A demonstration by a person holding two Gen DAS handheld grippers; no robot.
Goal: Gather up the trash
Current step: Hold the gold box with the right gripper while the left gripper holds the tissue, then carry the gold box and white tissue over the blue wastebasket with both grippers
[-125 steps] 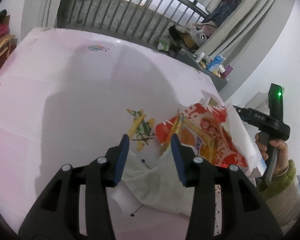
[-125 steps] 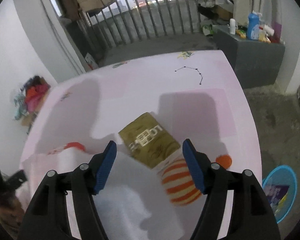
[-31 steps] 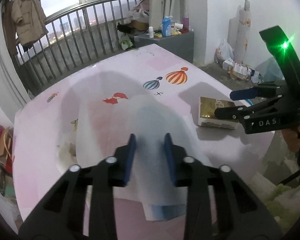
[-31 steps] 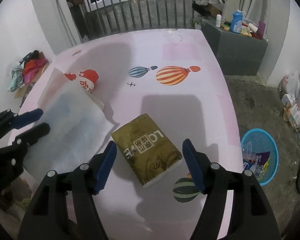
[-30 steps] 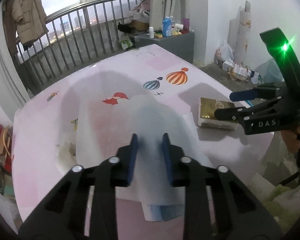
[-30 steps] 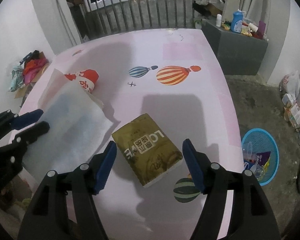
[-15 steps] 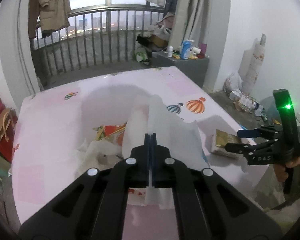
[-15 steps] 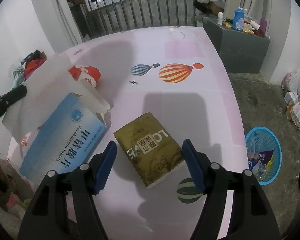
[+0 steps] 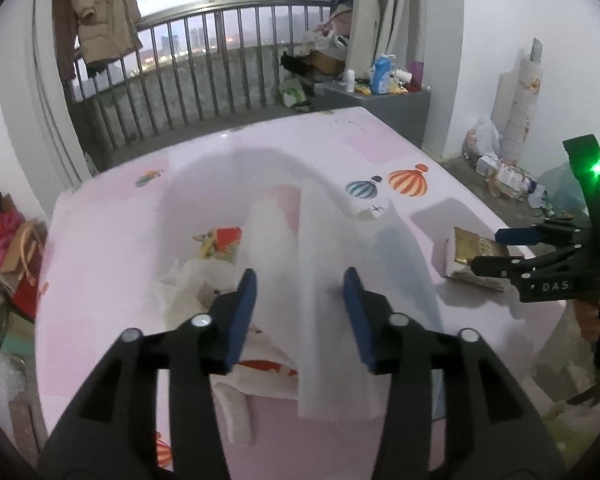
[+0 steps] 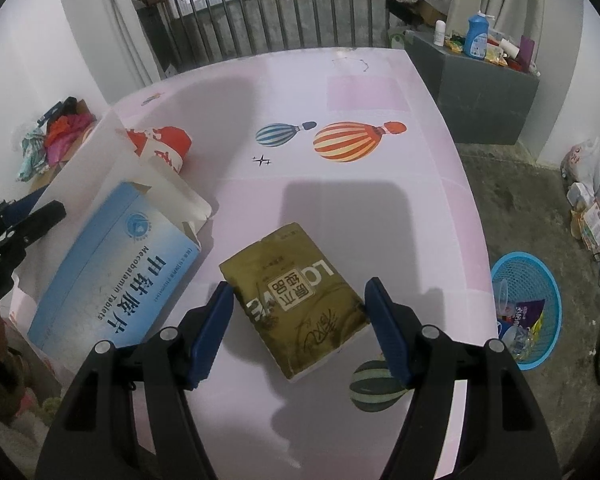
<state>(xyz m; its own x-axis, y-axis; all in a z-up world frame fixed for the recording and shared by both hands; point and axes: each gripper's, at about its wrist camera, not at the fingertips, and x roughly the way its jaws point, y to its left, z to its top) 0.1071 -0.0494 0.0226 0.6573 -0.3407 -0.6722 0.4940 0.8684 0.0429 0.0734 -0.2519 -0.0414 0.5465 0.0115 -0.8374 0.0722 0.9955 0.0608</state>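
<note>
My left gripper (image 9: 300, 280) is over the near left of the pink table (image 9: 112, 248), and its jaws are opening. A white cardboard flap (image 9: 320, 236) stands upright between the pads, which do not press on it. The flap belongs to a flattened blue-and-white tablet box (image 10: 116, 268). Beside it lie a red snack wrapper (image 9: 224, 240) and crumpled white tissue (image 9: 188, 284). My right gripper (image 10: 300, 286) is open, hovering over a gold tissue pack (image 10: 300, 320) without touching it. Its fingers span the pack's width.
A blue mesh basket (image 10: 528, 308) holding trash stands on the floor past the table's right edge. Bags and cartons (image 10: 588, 200) lie along the wall there. A grey cabinet (image 10: 480, 92) with bottles stands beyond the far corner, and a railing (image 9: 204, 92) runs behind the table.
The left jaws closed on the white flap and lifted it, baring the box's blue face, then parted again. The right gripper has not moved.
</note>
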